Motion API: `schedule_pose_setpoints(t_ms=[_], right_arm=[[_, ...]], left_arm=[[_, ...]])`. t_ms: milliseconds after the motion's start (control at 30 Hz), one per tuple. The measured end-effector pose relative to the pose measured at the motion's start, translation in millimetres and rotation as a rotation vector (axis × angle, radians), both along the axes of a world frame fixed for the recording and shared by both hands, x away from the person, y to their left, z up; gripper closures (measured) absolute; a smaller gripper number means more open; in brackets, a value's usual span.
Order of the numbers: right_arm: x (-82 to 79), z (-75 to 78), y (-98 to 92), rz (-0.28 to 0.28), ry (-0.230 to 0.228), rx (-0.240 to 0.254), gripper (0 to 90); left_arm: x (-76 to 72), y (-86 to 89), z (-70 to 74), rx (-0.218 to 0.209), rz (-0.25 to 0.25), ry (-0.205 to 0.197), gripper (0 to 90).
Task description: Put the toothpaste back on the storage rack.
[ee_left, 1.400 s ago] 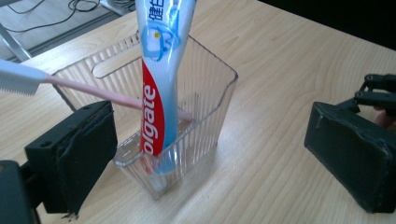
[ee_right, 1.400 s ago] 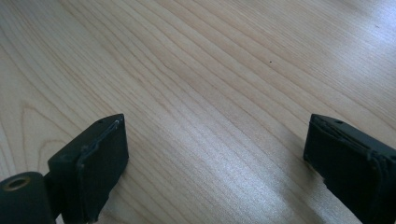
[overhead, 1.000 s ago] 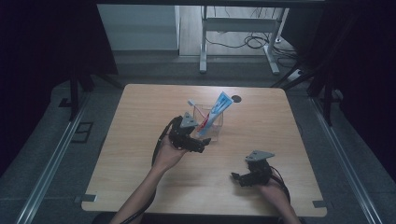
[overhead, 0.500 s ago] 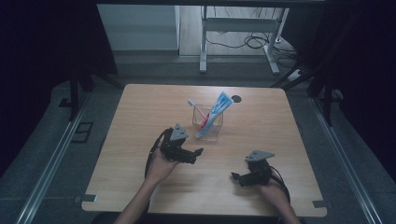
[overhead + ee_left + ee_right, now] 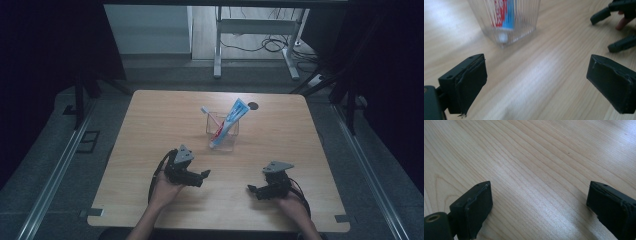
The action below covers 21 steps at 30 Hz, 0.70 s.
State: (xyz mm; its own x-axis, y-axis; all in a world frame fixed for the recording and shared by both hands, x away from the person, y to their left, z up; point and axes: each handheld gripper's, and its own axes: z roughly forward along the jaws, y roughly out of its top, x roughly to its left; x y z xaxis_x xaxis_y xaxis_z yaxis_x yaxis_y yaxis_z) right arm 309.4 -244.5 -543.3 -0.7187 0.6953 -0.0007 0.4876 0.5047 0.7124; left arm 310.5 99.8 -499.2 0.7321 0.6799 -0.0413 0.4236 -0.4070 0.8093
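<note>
- The cup (image 5: 222,131) stands on the bench (image 5: 150,125), ahead of the left gripper (image 5: 202,175) and well apart from it. A tube (image 5: 231,120) and a toothbrush (image 5: 209,115) lean inside.
- The left gripper's jaws are spread wide and hold nothing. The right gripper (image 5: 251,189) is spread wide too (empty as well).
- Both hands rest low near the bench edge, with the grippers pointing toward each other.
- I think a fast reach could tip the cup, because the tall tube makes it top-heavy.
</note>
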Motion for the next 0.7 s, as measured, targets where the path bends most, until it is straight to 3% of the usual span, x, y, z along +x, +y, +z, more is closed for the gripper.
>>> schedule_pose_setpoints(t_ms=[267, 467, 600, 700], right_arm=[[0.0, -0.1, 0.1, 0.0, -0.001, 0.001, 6.1], [-0.2, 0.1, 0.1, -0.001, 0.003, 0.0, 6.1], [-0.1, 0.0, 0.1, -0.002, 0.002, 0.0, 6.1], [-0.1, 0.0, 0.1, -0.002, 0.0, 0.0, 6.1]], left_arm=[[-10.3, 16.5, -25.4, 0.028, 0.023, 0.063, 3.4], [-15.2, 21.7, -36.0, 0.041, 0.025, 0.112, 3.4], [-16.7, 20.5, -44.6, 0.092, 0.02, 0.162, 3.5], [-16.2, 19.3, -44.8, 0.116, 0.01, 0.155, 3.1]])
